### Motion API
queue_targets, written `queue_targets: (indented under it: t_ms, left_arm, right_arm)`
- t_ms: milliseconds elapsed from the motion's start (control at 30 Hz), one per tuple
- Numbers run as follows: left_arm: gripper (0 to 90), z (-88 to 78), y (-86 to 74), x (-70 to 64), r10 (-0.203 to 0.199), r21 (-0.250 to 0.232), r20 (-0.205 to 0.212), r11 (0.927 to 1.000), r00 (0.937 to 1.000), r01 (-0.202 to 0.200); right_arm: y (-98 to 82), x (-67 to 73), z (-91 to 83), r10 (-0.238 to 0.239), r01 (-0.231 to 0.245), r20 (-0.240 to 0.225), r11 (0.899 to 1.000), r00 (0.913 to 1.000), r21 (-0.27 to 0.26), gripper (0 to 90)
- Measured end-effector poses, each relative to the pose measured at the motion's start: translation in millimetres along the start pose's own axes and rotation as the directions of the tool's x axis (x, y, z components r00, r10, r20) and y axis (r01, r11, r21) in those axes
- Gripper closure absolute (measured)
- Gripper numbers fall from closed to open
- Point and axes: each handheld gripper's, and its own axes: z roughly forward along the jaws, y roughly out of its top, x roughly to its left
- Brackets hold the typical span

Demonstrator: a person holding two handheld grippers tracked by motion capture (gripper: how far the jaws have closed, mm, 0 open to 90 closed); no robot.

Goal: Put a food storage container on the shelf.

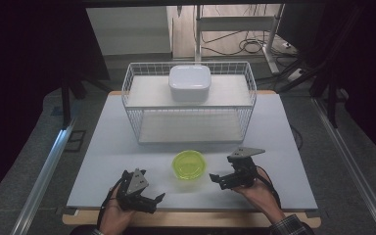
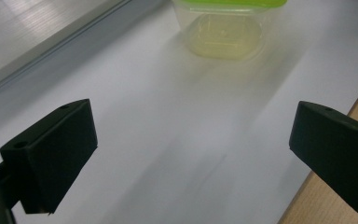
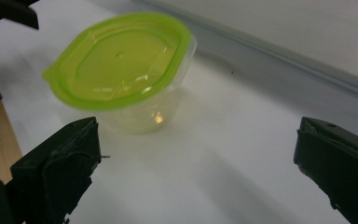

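Your left gripper [image 1: 157, 198] and right gripper [image 1: 214, 177] both gape wide, holding nothing, just short of the green-lidded container [image 1: 189, 164]. It sits between them; beyond it stands the wire basket [image 1: 132, 105] holding a white box [image 1: 190, 82].

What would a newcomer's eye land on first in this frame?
The clear tub with a lime-green lid stands out, sitting at the near middle of the white table. The open left gripper and open right gripper flank it without touching. Behind it stands a white wire shelf rack, with a white lidded box on its upper level.
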Motion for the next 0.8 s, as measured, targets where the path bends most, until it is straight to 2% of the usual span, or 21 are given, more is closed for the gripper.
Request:
queue_targets:
  t_ms: [100, 167, 267, 367, 567, 700, 800]
  left_arm:
    - [0.6, 1.2, -0.3, -0.1, -0.001, 0.009, -0.005, 1.0000, 1.0000, 0.001]
    - [0.7, 1.4, -0.5, 0.6, -0.001, 0.015, -0.004, 0.9999, 1.0000, 0.001]
    - [0.7, 1.8, -0.7, 0.7, -0.002, 0.018, -0.004, 0.9998, 1.0000, 0.002]
    - [0.8, 2.1, -0.6, 0.0, 0.001, 0.019, -0.003, 0.9998, 1.0000, -0.001]
    - [0.8, 2.7, -0.6, -0.2, 0.009, 0.027, -0.002, 0.9996, 1.0000, -0.009]
    - [0.9, 3.1, -0.7, -0.3, 0.010, 0.029, 0.001, 0.9995, 1.0000, -0.010]
    - [1.0, 3.4, -0.8, -0.9, 0.012, 0.031, 0.003, 0.9994, 0.9999, -0.012]
  right_arm:
    - [11.3, -3.3, 3.4, 0.025, -0.025, -0.004, 1.000, 0.9997, -0.004, 0.7]
    - [13.8, -4.1, 4.4, 0.025, -0.025, -0.005, 1.000, 0.9997, -0.006, 1.1]
    - [20.9, -6.1, 6.0, 0.025, -0.025, 0.000, 0.999, 0.9997, -0.023, 6.9]
    - [27.5, -8.3, 7.5, 0.028, -0.028, 0.004, 0.999, 0.9996, -0.017, 13.7]
    - [37.2, -13.5, 19.4, 0.072, -0.071, -0.062, 0.997, 0.9955, 0.021, 27.5]
    - [40.8, -13.7, 26.9, 0.094, -0.091, -0.083, 0.995, 0.9921, 0.044, 35.0]
    - [44.1, -15.3, 32.9, 0.129, -0.124, -0.101, 0.990, 0.9864, 0.062, 41.6]
